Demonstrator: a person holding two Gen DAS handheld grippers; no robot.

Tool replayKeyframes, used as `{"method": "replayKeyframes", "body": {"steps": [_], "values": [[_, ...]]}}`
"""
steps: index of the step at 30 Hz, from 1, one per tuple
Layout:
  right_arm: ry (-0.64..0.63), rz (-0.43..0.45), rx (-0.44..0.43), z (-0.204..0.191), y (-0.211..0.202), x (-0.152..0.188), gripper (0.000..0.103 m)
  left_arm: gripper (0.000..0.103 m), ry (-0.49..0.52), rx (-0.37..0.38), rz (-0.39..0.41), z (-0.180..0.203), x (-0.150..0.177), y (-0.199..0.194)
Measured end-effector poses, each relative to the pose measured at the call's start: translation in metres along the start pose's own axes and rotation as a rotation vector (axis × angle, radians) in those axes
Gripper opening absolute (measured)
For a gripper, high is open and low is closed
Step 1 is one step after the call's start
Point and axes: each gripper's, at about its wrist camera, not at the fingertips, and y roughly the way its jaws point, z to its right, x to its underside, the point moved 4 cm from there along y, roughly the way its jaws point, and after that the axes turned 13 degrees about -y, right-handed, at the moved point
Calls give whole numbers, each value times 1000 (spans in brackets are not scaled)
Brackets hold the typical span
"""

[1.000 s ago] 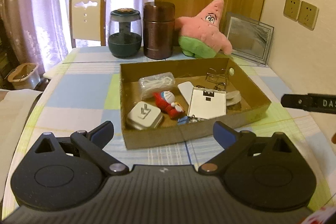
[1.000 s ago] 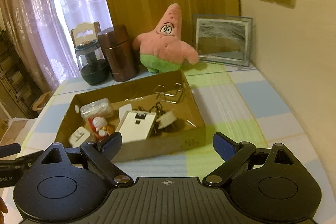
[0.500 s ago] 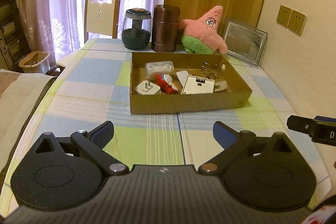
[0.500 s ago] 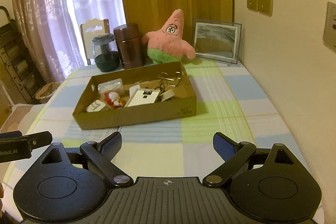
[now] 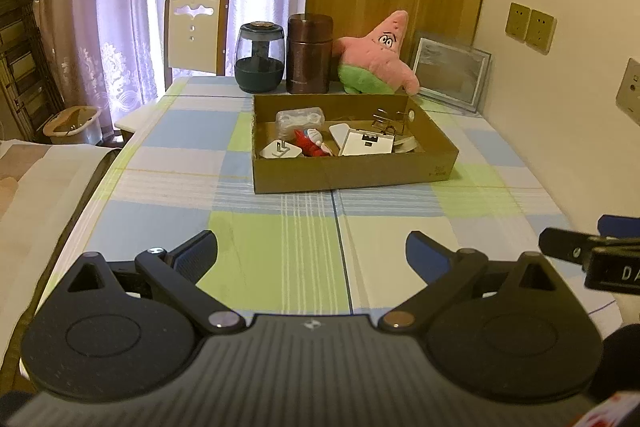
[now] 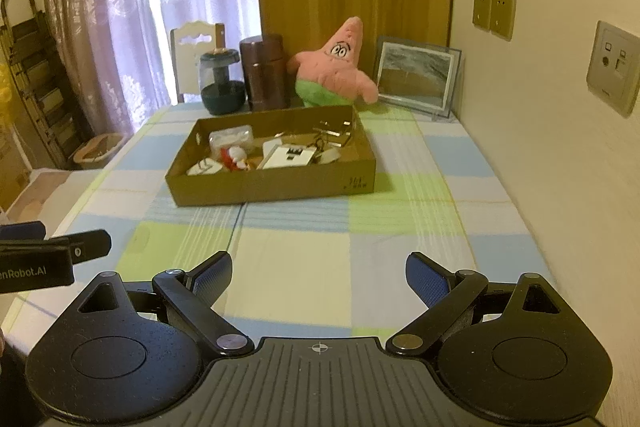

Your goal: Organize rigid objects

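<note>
A shallow cardboard box (image 5: 352,173) (image 6: 272,187) stands in the middle of the checked tablecloth. Inside lie a white plug adapter (image 5: 280,151), a red and white toy figure (image 5: 310,143) (image 6: 236,158), a clear plastic case (image 5: 300,117) (image 6: 231,138), a white flat box (image 5: 366,143) (image 6: 288,158) and metal wire clips (image 5: 390,119) (image 6: 332,133). My left gripper (image 5: 312,255) is open and empty, well short of the box over the near tablecloth. My right gripper (image 6: 319,273) is also open and empty, equally far back.
Behind the box stand a dark glass jar (image 5: 260,61), a brown canister (image 5: 310,53), a pink star plush (image 5: 378,57) and a framed picture (image 5: 450,69). A chair (image 5: 196,33) is at the table's far end. A wall runs along the right.
Both grippers have drawn back and slightly up from the box, which now looks smaller and farther. Both stayed open and empty.
</note>
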Motion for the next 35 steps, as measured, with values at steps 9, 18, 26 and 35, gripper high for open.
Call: {"method": "replayKeyframes", "body": {"steps": [9, 18, 26, 35], "values": [[-18, -49, -13, -11, -9, 18, 91, 99, 7, -4, -14, -4, 19, -19], [-30, -83, -12, -14, -8, 26, 91, 99, 21, -9, -50, -5, 34, -22], [-30, -95, -16, -16, -6, 30, 91, 99, 24, -20, -69, -4, 38, -18], [-27, -98, -10, -14, -4, 34, 91, 99, 14, -25, -72, -7, 40, -17]]}}
